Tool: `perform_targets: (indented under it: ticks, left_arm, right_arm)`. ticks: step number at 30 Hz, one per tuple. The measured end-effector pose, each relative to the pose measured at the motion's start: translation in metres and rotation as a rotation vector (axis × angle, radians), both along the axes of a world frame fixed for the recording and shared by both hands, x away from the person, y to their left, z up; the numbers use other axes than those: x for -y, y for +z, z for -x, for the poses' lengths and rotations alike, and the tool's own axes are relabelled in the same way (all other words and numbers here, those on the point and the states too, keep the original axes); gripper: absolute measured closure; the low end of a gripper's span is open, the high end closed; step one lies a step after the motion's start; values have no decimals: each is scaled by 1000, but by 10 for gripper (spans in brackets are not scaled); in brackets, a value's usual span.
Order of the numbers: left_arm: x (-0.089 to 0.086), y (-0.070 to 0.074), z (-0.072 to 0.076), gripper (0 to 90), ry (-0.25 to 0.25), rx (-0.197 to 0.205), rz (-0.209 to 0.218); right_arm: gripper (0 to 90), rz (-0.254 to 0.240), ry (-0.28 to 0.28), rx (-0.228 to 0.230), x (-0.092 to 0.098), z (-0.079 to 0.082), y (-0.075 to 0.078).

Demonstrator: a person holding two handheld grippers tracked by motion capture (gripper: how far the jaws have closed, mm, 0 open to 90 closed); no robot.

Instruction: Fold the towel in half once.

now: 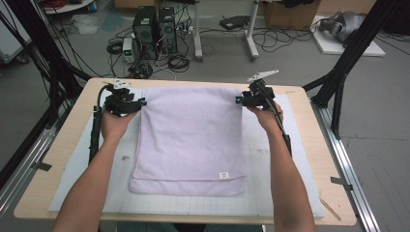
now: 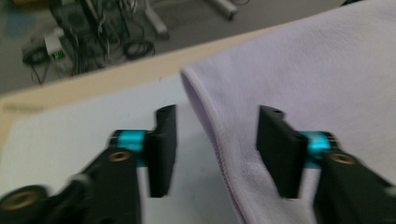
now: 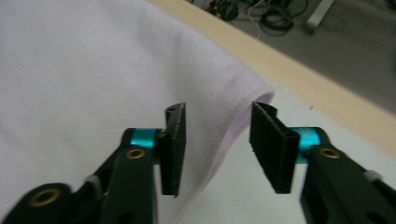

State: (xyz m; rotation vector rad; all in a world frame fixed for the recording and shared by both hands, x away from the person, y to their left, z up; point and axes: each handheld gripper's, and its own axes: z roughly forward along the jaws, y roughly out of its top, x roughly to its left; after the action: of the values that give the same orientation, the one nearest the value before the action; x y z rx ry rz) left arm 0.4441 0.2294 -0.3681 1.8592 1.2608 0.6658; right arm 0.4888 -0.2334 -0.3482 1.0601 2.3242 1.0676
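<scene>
- Left gripper [image 2: 212,151]: 2 black jaws parted, pads clear of the cloth, with the folded edge of the lilac towel [image 2: 299,88] running up between them in the left gripper view.
- Right gripper [image 3: 217,147]: 2 jaws likewise apart, gripping nothing, straddling the stitched hem near a far corner of the towel [image 3: 93,70].
- Seen from the high view: left gripper [image 1: 141,103] just beside the towel's far-left corner, right gripper [image 1: 238,100] just beside the far-right corner, each held in a hand [image 1: 112,121] coming in from the near side.
- Towel [image 1: 191,140] folded flat in 2 layers, lower layer peeking out along the near edge, small white label near the near-right corner.
- Under it, a pale gridded mat [image 1: 72,164] on a wooden table [image 1: 43,183].
- Beyond the table's far edge, computer towers [image 1: 154,31] and loose cables [image 1: 285,41] on the grey floor.
</scene>
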Motion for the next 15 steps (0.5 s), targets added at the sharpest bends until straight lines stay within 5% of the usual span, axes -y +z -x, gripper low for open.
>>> perform_targets:
  ticks: [3,6,9,15]
  left_arm:
    - [-6,-13,8,438,-34,-22,-4]
    - [-7,-22,18,434,-76,-41,11]
    - [-4,-24,31,426,-141,-54,-7]
    - [0,-25,61,435,-219,-23,-24]
  right_arm:
    - [476,-9,11,-75,4,1,-14]
    - [459,10,38,-94,2,10,-25]
    - [423,20,88,-180,-4,18,-28]
    - [458,-25,185,-89,-15,56,-13]
